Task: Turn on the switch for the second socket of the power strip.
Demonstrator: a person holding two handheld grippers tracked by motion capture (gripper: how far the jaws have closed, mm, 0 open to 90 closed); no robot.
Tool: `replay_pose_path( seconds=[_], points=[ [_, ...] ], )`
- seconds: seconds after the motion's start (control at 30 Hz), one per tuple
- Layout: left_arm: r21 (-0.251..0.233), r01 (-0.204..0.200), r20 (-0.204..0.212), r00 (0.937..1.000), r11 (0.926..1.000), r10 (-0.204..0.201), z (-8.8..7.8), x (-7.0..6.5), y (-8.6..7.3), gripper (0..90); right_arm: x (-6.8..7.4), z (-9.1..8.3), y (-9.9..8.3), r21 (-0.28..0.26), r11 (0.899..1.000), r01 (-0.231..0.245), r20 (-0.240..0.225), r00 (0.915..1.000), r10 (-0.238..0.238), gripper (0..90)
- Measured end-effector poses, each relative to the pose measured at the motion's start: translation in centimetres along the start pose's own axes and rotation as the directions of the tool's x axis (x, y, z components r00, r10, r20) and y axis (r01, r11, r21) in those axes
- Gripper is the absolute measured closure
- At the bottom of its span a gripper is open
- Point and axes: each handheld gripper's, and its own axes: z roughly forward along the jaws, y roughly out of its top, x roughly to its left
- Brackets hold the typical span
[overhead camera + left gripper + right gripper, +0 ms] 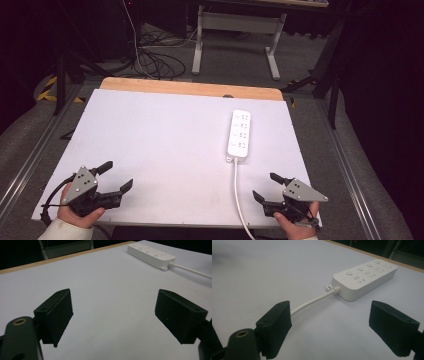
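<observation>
Both the left gripper point(116, 176) and right gripper point(266, 186) are waiting released at the white bench's point(165, 145) near corners, leaving the white plastic four-socket power strip point(239, 133) near the right edge untouched.

Even overhead light falls on the white counter point(165, 145), casting soft, faint shadows; the surroundings sink into darkness. All pictures look slightly soft and grainy.

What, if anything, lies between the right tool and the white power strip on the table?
Nothing visible blocks it. Between the open right tool and the white four-socket plastic power strip lies only bare white tabletop and the strip's own white cable, running back past the tool to the table's near edge.
</observation>
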Motion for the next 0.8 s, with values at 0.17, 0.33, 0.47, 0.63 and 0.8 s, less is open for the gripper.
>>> replay_pose_path(
  seconds=[0.17, 0.33, 0.47, 0.63, 0.8],
  points=[
    [0.003, -0.022, -0.021, 0.9995, 0.9998, 0.022, -0.03, -0.06, 0.05, 15.4, 0.01, -0.07, 0.06, 0.003, 1.0, 0.007, 0.006, 1.0, -0.007, 19.5],
    [0.007, -0.03, -0.033, 0.999, 0.9995, 0.03, -0.03, 0.02, 0.06, 15.4, 0.05, -0.07, 0.14, 0.002, 1.0, 0.01, 0.006, 0.9999, -0.01, 20.1],
    [0.006, -0.016, -0.035, 0.9993, 0.9999, 0.016, -0.05, 0.3, 0.03, 15.4, 0.05, -0.11, 0.22, 0.004, 1.0, 0.017, 0.01, 0.9998, -0.017, 20.2],
    [0.008, -0.042, -0.044, 0.9981, 0.9991, 0.042, -0.08, 0.05, 0.11, 15.4, 0.07, -0.16, 0.29, -0.001, 1.0, 0.015, 0.0, 0.9999, -0.015, 21.2],
    [0.012, -0.06, -0.045, 0.9972, 0.9981, 0.061, -0.09, -0.13, 0.2, 15.4, 0.18, -0.17, 0.36, 0.004, 1.0, 0.026, -0.002, 0.9996, -0.026, 22.1]
  ],
)
